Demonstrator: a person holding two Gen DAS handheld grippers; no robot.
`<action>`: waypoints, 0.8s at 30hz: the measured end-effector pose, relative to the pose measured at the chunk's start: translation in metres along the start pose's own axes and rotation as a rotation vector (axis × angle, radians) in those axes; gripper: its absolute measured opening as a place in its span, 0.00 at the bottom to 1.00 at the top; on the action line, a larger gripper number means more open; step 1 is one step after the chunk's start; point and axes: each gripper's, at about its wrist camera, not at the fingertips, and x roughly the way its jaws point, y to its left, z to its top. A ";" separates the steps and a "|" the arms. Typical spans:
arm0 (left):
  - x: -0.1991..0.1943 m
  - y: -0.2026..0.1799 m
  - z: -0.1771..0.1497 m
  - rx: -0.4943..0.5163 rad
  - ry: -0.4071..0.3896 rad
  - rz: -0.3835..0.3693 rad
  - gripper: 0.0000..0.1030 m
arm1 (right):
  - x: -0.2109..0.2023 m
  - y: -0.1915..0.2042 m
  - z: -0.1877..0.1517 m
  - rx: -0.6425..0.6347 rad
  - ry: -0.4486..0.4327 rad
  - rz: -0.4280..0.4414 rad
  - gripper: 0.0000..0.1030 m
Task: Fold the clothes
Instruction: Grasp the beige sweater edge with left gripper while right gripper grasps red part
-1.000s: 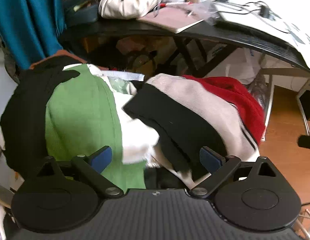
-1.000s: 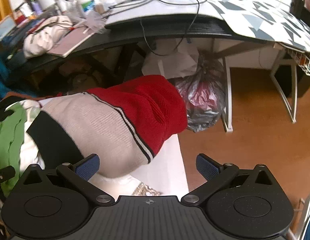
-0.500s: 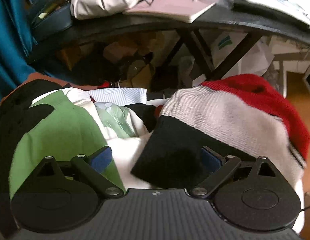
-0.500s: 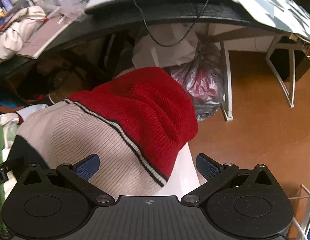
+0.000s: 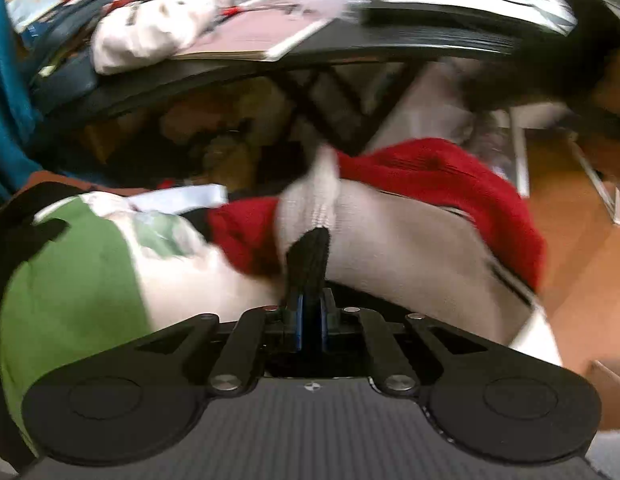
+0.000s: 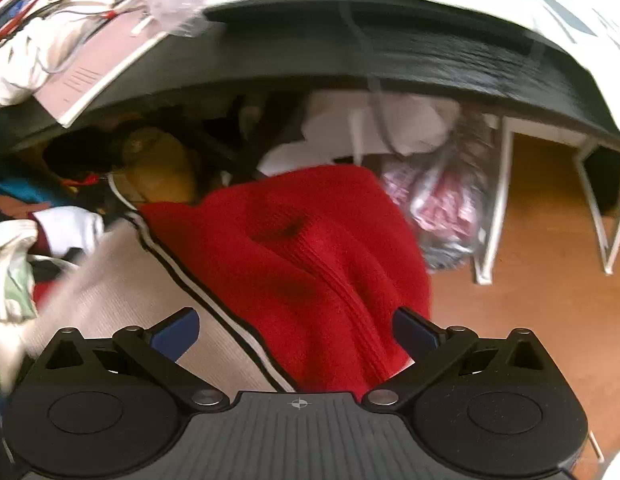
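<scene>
Both views were lit by soft daylight that came from beyond the black desk (image 5: 409,50), where the white tabletop (image 6: 469,4) glared almost to blank. Under the desk the clutter sat in deep shadow, hard to make out. Motion blur smeared most of each picture: the papers on the desk, the desk's far edge and the green garment (image 5: 70,280) below it were all streaked. The red knit (image 6: 310,260) in front of the desk kept some ribbed texture. Fisheye distortion bowed the desk edge into an arc toward the corners.
</scene>
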 end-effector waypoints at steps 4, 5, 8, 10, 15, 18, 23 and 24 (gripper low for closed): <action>-0.011 -0.025 -0.018 0.014 0.014 -0.029 0.08 | 0.018 0.025 0.022 -0.017 -0.003 0.068 0.99; -0.012 -0.027 -0.021 0.007 0.019 -0.028 0.08 | 0.024 0.032 0.028 -0.016 -0.007 0.077 0.99; -0.014 -0.028 -0.029 -0.017 0.017 -0.025 0.08 | 0.046 0.049 0.042 -0.007 0.003 0.102 0.99; -0.018 -0.027 -0.031 -0.033 0.015 -0.031 0.08 | 0.062 0.060 0.051 -0.005 0.026 0.120 0.96; -0.025 -0.031 -0.037 -0.034 0.021 -0.024 0.08 | 0.095 0.089 0.051 -0.083 0.127 0.180 0.52; -0.026 -0.028 -0.040 -0.031 0.033 0.002 0.09 | 0.097 0.088 0.040 -0.091 0.160 0.246 0.09; -0.022 -0.020 -0.033 -0.014 0.035 0.078 0.32 | 0.068 0.062 0.019 -0.087 0.130 0.307 0.08; -0.022 -0.020 -0.029 -0.008 0.019 0.086 0.45 | 0.062 0.056 0.014 -0.081 0.133 0.323 0.08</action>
